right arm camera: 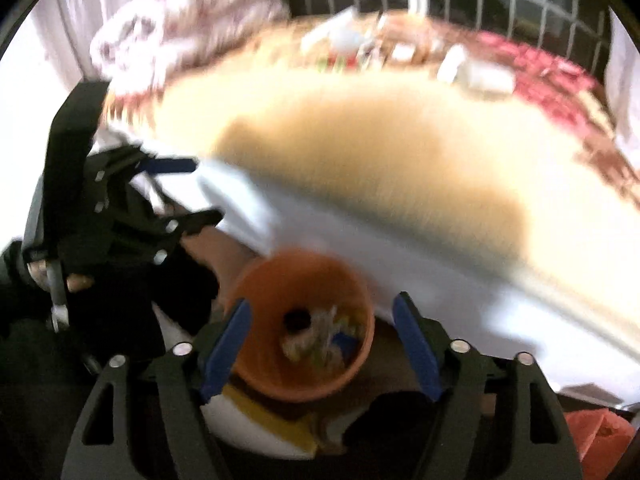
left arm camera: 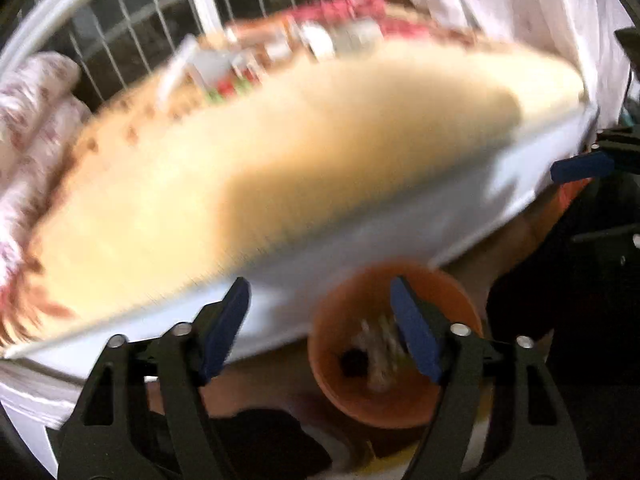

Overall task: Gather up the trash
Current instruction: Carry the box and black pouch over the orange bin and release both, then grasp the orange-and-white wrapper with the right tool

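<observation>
Scraps [right arm camera: 320, 336] in pot [right arm camera: 256, 368] beside bed [right arm camera: 360, 160]

Probably a home, bed [left arm camera: 280, 152], curtain [left arm camera: 500, 4], barred window [right arm camera: 520, 4]

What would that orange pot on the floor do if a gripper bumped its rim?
The orange pot narrows toward its base, so a rim bump could probably tip it. It looks rigid, not floppy. The scraps inside look small, so it is likely light enough to slide.
</observation>
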`<state>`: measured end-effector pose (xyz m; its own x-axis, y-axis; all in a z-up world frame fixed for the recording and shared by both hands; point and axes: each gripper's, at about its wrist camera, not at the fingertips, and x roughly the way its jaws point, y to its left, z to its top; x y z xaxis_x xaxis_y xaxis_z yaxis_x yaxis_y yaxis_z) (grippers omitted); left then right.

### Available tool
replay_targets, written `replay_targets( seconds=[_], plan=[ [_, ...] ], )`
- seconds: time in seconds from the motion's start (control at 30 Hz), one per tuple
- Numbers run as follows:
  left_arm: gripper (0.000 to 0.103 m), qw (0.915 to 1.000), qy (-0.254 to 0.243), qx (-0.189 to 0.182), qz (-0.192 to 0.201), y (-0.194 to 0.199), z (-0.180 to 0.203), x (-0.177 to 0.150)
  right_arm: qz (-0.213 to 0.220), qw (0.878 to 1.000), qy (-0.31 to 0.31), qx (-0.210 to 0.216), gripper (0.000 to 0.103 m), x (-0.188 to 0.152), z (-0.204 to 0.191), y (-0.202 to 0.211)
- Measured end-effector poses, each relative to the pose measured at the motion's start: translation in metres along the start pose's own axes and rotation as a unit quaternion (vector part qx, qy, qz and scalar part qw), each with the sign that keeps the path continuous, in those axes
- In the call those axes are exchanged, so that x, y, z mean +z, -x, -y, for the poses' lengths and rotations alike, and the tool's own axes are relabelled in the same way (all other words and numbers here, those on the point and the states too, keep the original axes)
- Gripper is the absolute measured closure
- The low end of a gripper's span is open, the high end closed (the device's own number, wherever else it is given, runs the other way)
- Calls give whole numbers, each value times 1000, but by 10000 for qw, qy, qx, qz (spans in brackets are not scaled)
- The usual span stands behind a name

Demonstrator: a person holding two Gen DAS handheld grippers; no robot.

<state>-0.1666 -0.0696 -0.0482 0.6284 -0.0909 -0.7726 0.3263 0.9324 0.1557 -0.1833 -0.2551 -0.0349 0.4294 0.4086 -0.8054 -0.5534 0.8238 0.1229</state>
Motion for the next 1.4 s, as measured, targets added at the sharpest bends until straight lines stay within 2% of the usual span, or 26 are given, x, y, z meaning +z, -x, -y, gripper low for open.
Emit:
replay_targets(
  seconds=[0.1,0.3,0.43,0.6,0.77,0.9,1.1,1.13,1.23,1.3,1.33,1.4],
  plan=[
    [21,9989,180,130,424,11,-14,25,434,9990,-41,-125,27,36,13,12],
    [21,9950,701,95,703,-8,-49,83,1199,9917,-10,-469,27,115,39,2],
    [21,9936,771,156,811,-33,-62,109,1420,9866,173,-780,27,174,57,-22],
    [21,9922,1022,67,709,-69,-77,126,1289,9807,578,-1349,27,245,74,-78],
    [21,9915,1217,149,445,-93,-87,119,972,9813,843,-1432,27,290,86,-134],
    [21,9901,1344,73,393,-100,-94,118,761,9778,1095,-1615,27,313,88,-168],
    [19,9914,1229,200,409,-105,-88,117,670,9644,1332,-2185,27,336,96,-198],
    [19,9913,1226,217,420,-105,-88,117,675,9642,1311,-2205,29,339,100,-200],
    [19,9909,1268,178,417,-106,-90,118,599,9644,1240,-2256,45,348,108,-207],
    [18,9903,1320,147,401,-108,-92,118,513,9678,1165,-2170,59,353,111,-210],
    [18,9901,1334,150,403,-108,-92,117,416,9716,1114,-2047,73,355,112,-211],
    [18,9901,1330,172,416,-107,-92,117,366,9736,1084,-1977,78,355,108,-210]
  ],
)
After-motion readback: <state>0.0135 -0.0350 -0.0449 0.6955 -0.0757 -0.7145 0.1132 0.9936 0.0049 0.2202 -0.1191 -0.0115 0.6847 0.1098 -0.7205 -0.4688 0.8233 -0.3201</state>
